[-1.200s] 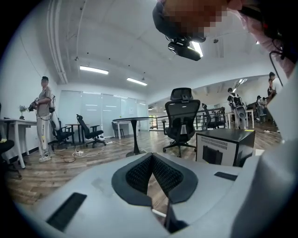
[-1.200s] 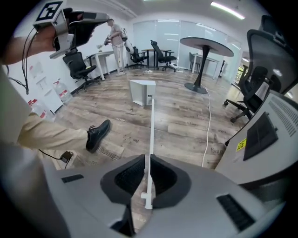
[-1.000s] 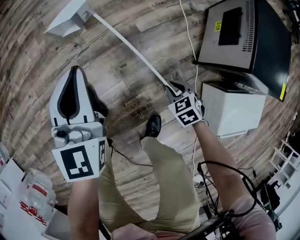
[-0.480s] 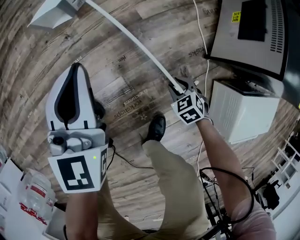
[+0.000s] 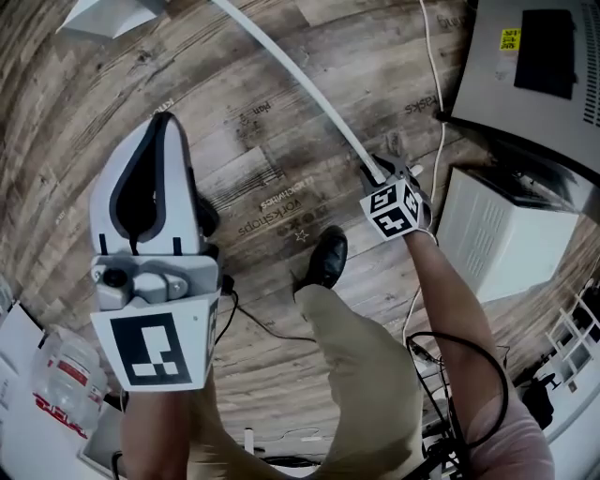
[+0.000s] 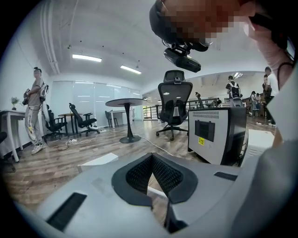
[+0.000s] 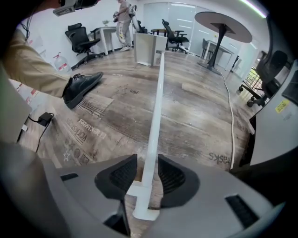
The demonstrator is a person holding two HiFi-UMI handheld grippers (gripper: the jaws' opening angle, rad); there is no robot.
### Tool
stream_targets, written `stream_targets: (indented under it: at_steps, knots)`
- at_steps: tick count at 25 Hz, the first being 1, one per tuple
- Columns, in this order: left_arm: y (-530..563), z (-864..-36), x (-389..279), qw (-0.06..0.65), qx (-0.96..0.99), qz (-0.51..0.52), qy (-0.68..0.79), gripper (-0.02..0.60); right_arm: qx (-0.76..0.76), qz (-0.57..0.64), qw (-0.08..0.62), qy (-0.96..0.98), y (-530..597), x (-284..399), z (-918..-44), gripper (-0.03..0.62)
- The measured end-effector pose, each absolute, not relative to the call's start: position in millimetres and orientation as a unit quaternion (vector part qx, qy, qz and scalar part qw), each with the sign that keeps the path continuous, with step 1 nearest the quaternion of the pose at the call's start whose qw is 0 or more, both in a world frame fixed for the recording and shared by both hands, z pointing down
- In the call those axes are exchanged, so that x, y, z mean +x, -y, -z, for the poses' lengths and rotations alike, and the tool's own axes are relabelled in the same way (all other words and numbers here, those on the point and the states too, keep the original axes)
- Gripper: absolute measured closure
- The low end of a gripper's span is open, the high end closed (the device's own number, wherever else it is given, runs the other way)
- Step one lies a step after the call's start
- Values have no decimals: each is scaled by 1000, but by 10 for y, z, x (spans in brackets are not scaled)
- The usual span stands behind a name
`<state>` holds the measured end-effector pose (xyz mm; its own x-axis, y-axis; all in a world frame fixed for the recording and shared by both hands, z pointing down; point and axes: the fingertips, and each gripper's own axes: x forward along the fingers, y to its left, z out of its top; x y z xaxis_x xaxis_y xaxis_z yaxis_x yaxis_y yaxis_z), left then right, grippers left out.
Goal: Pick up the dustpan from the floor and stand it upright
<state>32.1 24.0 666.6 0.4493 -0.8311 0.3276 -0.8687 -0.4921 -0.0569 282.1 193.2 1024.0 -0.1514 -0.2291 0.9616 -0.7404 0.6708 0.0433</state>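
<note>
The white dustpan sits on the wood floor at the top left of the head view. Its long white handle slants down to the right. My right gripper is shut on the handle's near end. In the right gripper view the handle runs out from between the black pads of the right gripper to the pan far off. My left gripper hangs shut and empty over the floor at the left, apart from the dustpan. Its pads meet at the tips of the left gripper.
A grey cabinet and a white box unit stand close to the right of the handle end. A white cable runs beside them. The person's black shoe is below the handle. Bottles stand at the lower left.
My right gripper has moved to the right and a little up in the view with the handle end in it. The pan has slid towards the top edge. The left gripper stays shut.
</note>
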Motion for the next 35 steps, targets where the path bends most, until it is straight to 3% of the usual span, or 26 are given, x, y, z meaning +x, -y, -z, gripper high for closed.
stream_targets:
  at_steps: [17,24,35]
  knots:
    - [-153,-6542,415,52,851,-145,502,572,321,-294,580,689,-2067,3001,-10637,500]
    - [-154,-6152,314,60,844,-122,519,572,323,-303,583,681,-1924,2977,-9970,502]
    - [110,-4839,75,44,835,-82,543,572,288,-349,613,647,-1713,2653,-8481,502]
